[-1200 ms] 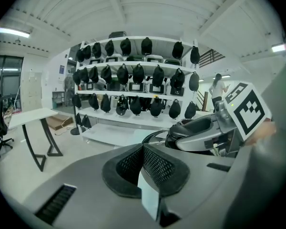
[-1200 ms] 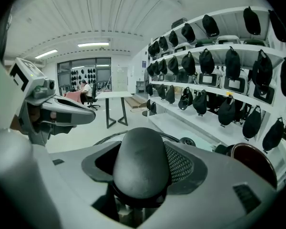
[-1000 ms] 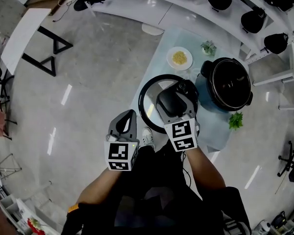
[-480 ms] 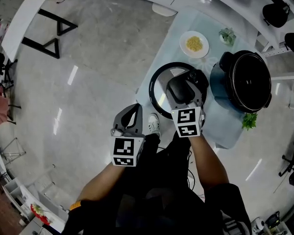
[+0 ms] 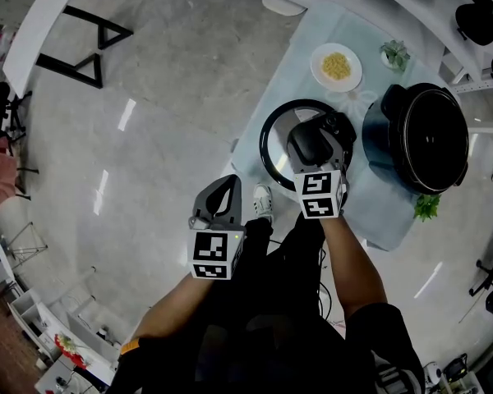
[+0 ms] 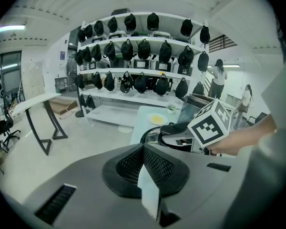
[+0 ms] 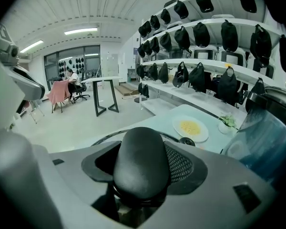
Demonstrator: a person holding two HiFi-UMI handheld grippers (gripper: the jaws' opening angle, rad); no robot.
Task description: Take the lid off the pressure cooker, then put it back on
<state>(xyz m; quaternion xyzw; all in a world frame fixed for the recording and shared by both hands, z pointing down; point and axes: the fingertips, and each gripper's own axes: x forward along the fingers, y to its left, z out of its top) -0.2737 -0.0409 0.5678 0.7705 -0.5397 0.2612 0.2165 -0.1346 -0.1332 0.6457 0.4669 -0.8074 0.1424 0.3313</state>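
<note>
Indoors, pale blue table (image 5: 370, 210), glossy floor (image 5: 172, 80), right claw (image 5: 312, 144) gripping lid (image 5: 278, 148)

Head view: my right gripper (image 5: 313, 144) covers the centre of the lid (image 5: 275, 148). Right gripper view: the cooker (image 7: 269, 132) runs off the right edge.

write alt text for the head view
Seen from above, the right gripper clamps the lid over the table, beside the open cooker. The left gripper hangs shut over the floor.
</note>
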